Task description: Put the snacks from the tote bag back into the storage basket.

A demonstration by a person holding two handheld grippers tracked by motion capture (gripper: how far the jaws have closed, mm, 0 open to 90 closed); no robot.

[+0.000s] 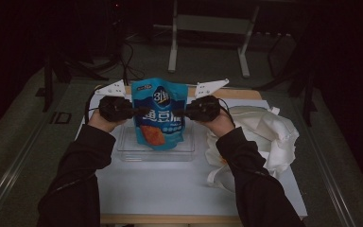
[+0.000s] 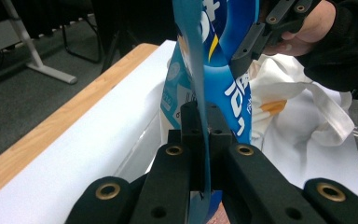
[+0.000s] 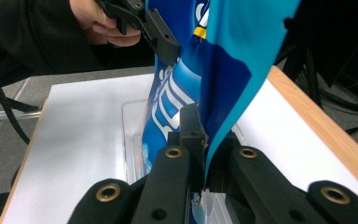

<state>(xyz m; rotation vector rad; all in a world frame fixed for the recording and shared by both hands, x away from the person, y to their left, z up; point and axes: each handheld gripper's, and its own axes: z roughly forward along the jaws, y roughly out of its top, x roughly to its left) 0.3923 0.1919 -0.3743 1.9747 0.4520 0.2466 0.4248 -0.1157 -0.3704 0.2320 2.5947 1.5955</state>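
Observation:
A blue snack bag (image 1: pixel 161 112) with white lettering and an orange picture hangs upright over a clear plastic tray (image 1: pixel 127 152). My left gripper (image 1: pixel 135 112) is shut on the bag's left edge, and my right gripper (image 1: pixel 183 112) is shut on its right edge. In the left gripper view the bag's edge (image 2: pixel 200 70) runs down between the closed black jaws of my left gripper (image 2: pixel 204 122). The right gripper view has the blue film (image 3: pixel 223 70) pinched in my right gripper (image 3: pixel 203 126), with the other gripper (image 3: pixel 161 39) beyond.
A crumpled white cloth bag (image 1: pixel 264 137) lies to the right of the tray on the white table top (image 1: pixel 170 184). The table's wooden far edge (image 1: pixel 236 93) runs behind the bag. A metal stand (image 1: pixel 208 28) is on the floor beyond.

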